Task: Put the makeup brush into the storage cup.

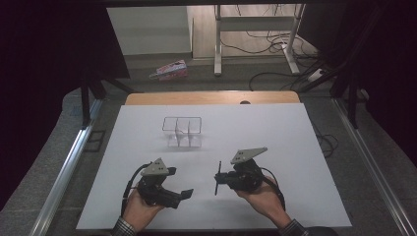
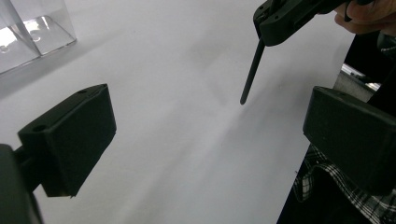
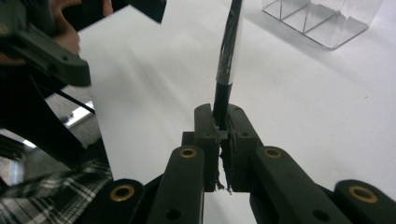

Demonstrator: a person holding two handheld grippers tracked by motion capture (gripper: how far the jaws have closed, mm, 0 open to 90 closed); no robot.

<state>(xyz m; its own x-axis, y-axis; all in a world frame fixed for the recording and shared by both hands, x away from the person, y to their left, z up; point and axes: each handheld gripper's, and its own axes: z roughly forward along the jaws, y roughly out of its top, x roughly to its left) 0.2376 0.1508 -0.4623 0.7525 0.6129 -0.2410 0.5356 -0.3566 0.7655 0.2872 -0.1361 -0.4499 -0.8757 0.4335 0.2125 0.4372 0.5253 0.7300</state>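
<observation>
A thin black pen (image 1: pixel 217 179) stands nearly upright in my right gripper (image 1: pixel 221 178), which is shut on it low at the right of the white board (image 1: pixel 280 142). In the right gripper view the jaws (image 3: pixel 223 116) pinch the pen (image 3: pixel 229 46) near its lower end. My left gripper (image 1: pixel 179 183) is open at the lower left, nothing between its jaws (image 2: pixel 210 135). The left gripper view shows the pen (image 2: pixel 252 70) hanging from the right gripper (image 2: pixel 275 23), its tip just above the board. A clear divided organiser (image 1: pixel 182 130) stands behind both grippers, apart from them.
The organiser (image 2: pixel 28 37) (image 3: pixel 327 18) has several compartments. The board lies on a wooden table (image 1: pixel 211 97) with metal rails on both sides. A pink box (image 1: pixel 169 70), desk legs and cables lie on the floor beyond. A plaid sleeve (image 2: pixel 327 186) is near the front edge.
</observation>
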